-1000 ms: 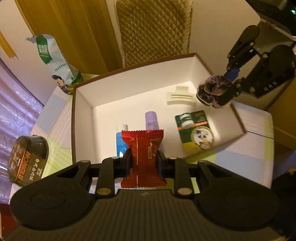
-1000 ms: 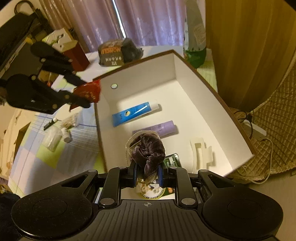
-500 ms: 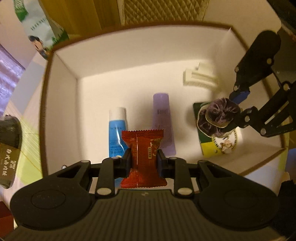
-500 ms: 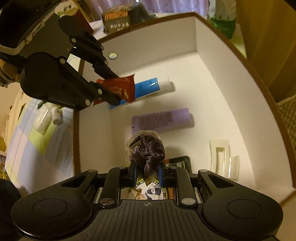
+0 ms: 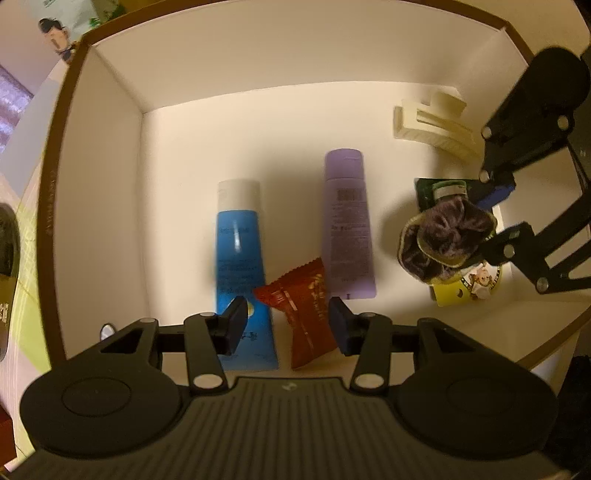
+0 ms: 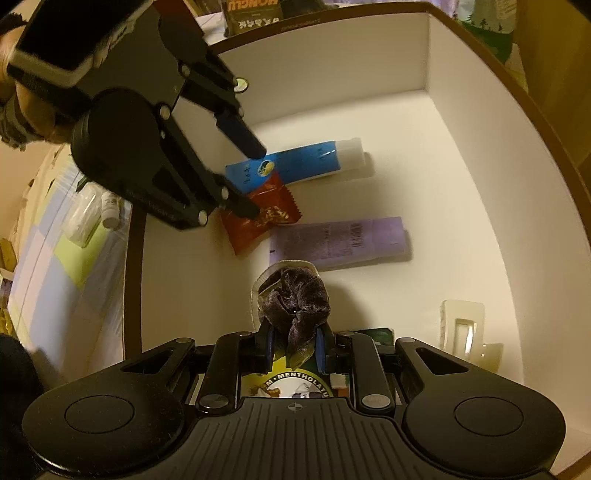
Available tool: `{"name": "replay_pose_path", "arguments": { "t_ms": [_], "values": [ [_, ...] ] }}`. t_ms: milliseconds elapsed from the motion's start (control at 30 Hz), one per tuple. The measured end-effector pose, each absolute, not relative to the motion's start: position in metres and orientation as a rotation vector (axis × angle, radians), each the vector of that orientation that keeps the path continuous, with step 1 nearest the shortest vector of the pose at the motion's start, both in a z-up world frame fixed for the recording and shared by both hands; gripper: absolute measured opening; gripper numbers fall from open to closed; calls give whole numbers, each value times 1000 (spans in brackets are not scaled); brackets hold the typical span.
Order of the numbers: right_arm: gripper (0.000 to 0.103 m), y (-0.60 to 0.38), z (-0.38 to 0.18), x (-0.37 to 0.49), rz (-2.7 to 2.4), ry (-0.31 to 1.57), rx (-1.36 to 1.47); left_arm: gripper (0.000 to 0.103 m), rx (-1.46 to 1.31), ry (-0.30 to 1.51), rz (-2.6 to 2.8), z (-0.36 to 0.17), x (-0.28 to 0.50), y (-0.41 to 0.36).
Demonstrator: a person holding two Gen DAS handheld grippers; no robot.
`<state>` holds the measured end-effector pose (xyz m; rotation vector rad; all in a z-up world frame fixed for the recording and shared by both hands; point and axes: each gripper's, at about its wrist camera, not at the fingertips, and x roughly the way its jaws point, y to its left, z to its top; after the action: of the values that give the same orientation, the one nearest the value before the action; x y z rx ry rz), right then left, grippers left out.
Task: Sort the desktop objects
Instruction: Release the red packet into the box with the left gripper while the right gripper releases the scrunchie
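Both grippers hang inside a white box (image 5: pixel 110 192) (image 6: pixel 461 122) with a brown rim. My left gripper (image 5: pixel 286 325) (image 6: pixel 255 181) is open; the red snack packet (image 5: pixel 303 310) (image 6: pixel 258 218) lies loose between its fingers on the box floor, partly over the blue tube (image 5: pixel 240 258) (image 6: pixel 295 166). My right gripper (image 6: pixel 293 345) (image 5: pixel 491 218) is shut on a dark purple velvet scrunchie (image 6: pixel 293 306) (image 5: pixel 443 240), held above a green and yellow Mentholatum pack (image 5: pixel 465 288) (image 6: pixel 291 387).
On the box floor also lie a purple tube (image 5: pixel 347 221) (image 6: pixel 340 240) and a cream hair claw (image 5: pixel 432 122) (image 6: pixel 465 332). Outside the box are a checked cloth (image 6: pixel 62 266), small white bottles (image 6: pixel 107 210), a dark Hongli tin (image 6: pixel 255 11) and a green snack bag (image 5: pixel 62 22).
Both grippers have gone down into the box. My left gripper has opened and let go of the red snack packet, which now lies tilted on the box floor. The right one still holds the scrunchie.
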<state>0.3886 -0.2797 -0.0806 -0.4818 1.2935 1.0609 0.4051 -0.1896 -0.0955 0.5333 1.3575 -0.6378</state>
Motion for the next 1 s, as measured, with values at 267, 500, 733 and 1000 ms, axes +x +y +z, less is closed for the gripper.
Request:
{"name": "replay_pose_path", "arguments": {
  "t_ms": [267, 500, 733, 1000],
  "values": [
    [72, -266, -86, 378, 1064, 1232, -540, 45, 540, 1349, -638, -91, 404, -180],
    [78, -265, -82, 375, 1065, 1186, -561, 48, 558, 1335, -636, -89, 401, -178],
    [78, -272, -74, 375, 1029, 1245, -565, 51, 568, 1322, -627, -85, 398, -178],
    [78, -283, -68, 375, 944, 1299, -552, 56, 593, 1310, -615, -81, 391, -183]
  ]
}}
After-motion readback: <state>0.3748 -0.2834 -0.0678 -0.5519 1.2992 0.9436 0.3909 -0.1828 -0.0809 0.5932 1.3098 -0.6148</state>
